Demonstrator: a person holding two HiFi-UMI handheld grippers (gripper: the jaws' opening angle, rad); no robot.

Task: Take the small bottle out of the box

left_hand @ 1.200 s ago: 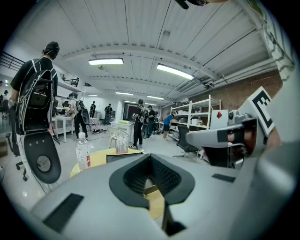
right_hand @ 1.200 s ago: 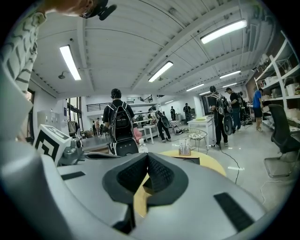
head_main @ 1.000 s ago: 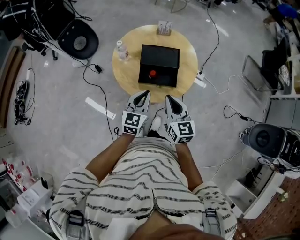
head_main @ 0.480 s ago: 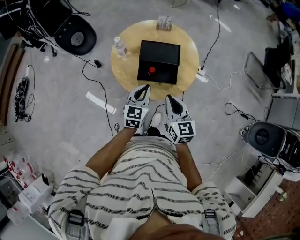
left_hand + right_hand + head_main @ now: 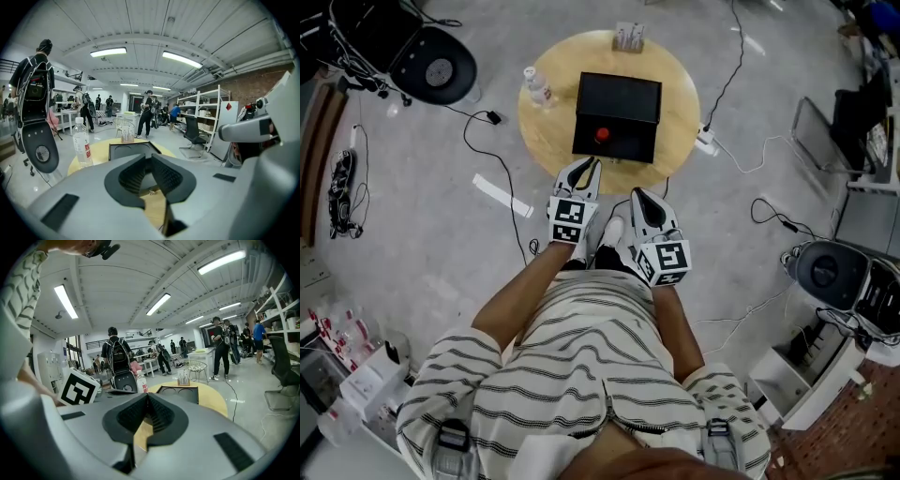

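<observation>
A black box (image 5: 623, 98) stands open on the round wooden table (image 5: 675, 103). Inside it, near its front, only the red cap of the small bottle (image 5: 602, 134) shows. Both grippers hover side by side in front of the table, short of the box. My left gripper (image 5: 592, 164) reaches the table's near edge; its jaws are just starting to open, tips almost together, with nothing between them (image 5: 150, 157). My right gripper (image 5: 635, 195) sits a little further back, shut and empty (image 5: 146, 395). The box (image 5: 131, 150) lies straight ahead of both.
A clear water bottle (image 5: 534, 86) stands on the table left of the box. A small rack (image 5: 629, 37) sits at the far edge. Cables, a white strip (image 5: 502, 195), a power strip (image 5: 705, 142) and a black chair base (image 5: 431, 67) lie on the floor. People stand behind.
My left gripper has moved forward to the table's near edge. The right gripper has stayed in place. The view has shifted, so the table sits higher in it.
</observation>
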